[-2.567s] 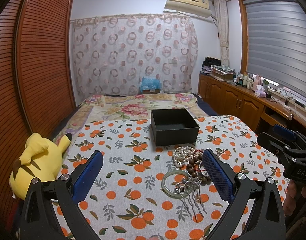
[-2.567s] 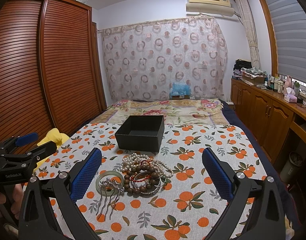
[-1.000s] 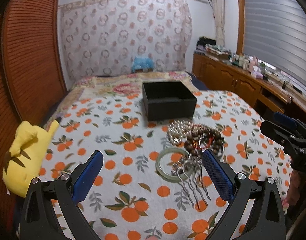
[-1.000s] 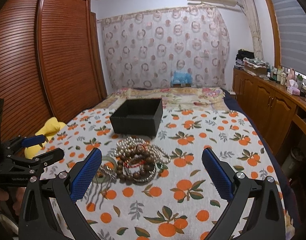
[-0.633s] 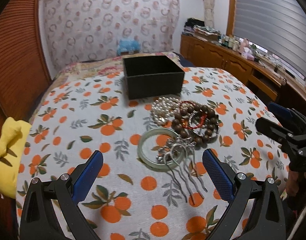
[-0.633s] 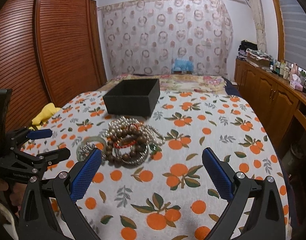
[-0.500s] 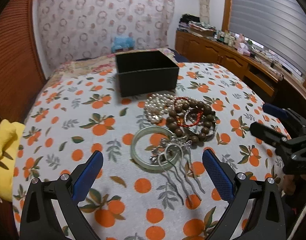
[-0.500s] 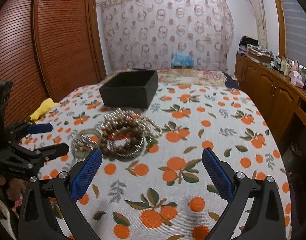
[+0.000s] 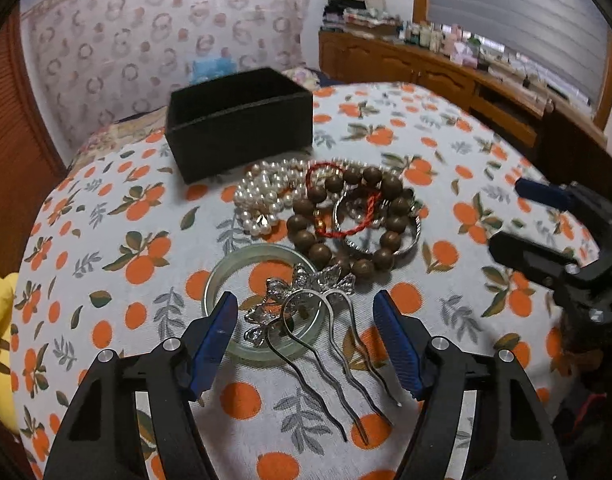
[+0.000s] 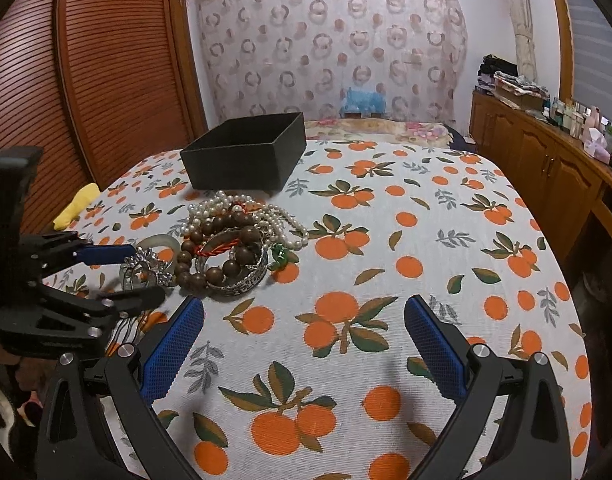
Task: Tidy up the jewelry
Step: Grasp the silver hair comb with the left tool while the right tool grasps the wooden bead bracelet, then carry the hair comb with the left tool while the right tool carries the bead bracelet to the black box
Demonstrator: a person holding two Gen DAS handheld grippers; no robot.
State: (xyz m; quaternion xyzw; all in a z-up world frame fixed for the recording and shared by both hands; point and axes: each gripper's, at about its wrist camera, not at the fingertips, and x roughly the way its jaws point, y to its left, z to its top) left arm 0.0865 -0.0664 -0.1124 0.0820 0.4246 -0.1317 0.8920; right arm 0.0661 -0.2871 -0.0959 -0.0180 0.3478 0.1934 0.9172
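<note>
Jewelry lies in a heap on the orange-print cloth (image 9: pixel 118 216), just in front of the black box (image 9: pixel 242 128). Your left gripper (image 9: pixel 306 344) has just been closing a bit, but its blue pads touch nothing yet. The silver hair comb (image 9: pixel 317 320) sits between them, lying over the pale green bangle (image 9: pixel 226 276). Brown beads (image 9: pixel 333 216) and white pearls (image 9: pixel 266 196) lie behind it. Your right gripper (image 10: pixel 304 344) is wide open, with only cloth between its pads.
</note>
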